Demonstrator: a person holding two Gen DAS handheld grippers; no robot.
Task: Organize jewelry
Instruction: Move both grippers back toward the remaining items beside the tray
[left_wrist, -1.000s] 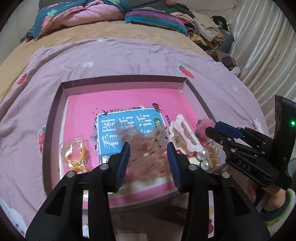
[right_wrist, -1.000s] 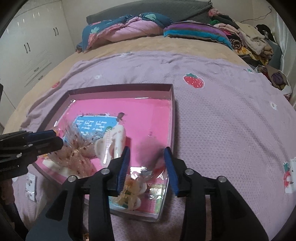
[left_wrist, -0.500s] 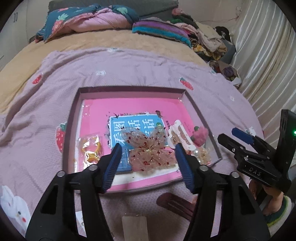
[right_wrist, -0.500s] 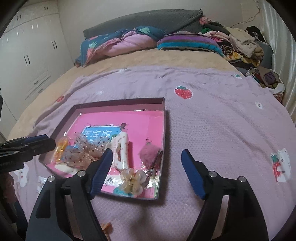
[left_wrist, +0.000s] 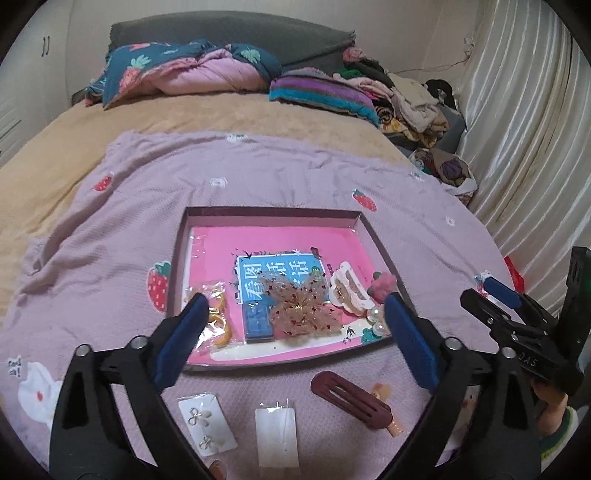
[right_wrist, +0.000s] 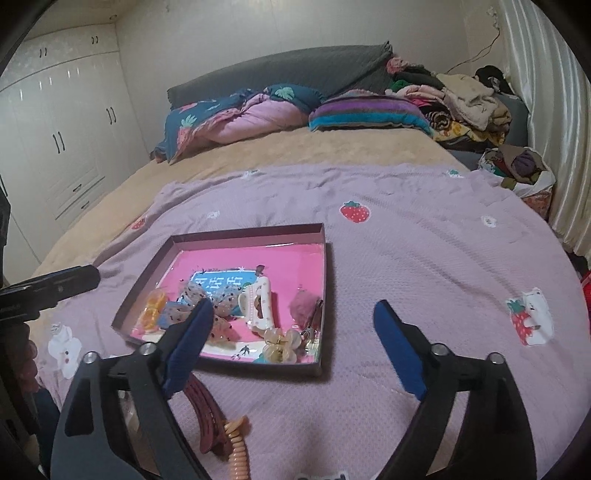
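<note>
Bedroom first: a wide bed (left_wrist: 122, 122) with a tan sheet fills both views, with white wardrobes (right_wrist: 55, 140) along one side and pale curtains (left_wrist: 524, 140) on the other. Crumpled quilts (left_wrist: 184, 74) and a striped pillow (left_wrist: 321, 94) lie at the head of the bed, beside a heap of clothes (left_wrist: 406, 99). A lilac blanket (left_wrist: 277, 177) printed with strawberries covers the near half of the bed.

On that blanket sits a shallow box (left_wrist: 269, 212) with a dark rim and a pink lining. Inside it lie a netted pink bow (left_wrist: 299, 310) near the middle, a white claw clip (left_wrist: 349, 291) just beside it, a fuzzy pink pompom (left_wrist: 384, 282) toward the rim, some pearl pieces (left_wrist: 375, 319) close by, and an orange piece in a clear packet (left_wrist: 218, 314) on the other side.

Outside the box, on the blanket nearest the cameras, lie a maroon hair clip (left_wrist: 349, 398), a card of earrings (left_wrist: 205, 424) and a small clear packet (left_wrist: 277, 435), set apart from one another.

The left gripper (left_wrist: 293, 330) hangs above the near rim of the box, jaws spread wide and holding nothing. The right gripper (right_wrist: 293, 345) hangs over the blanket by the box's near corner, jaws likewise spread wide and holding nothing.
</note>
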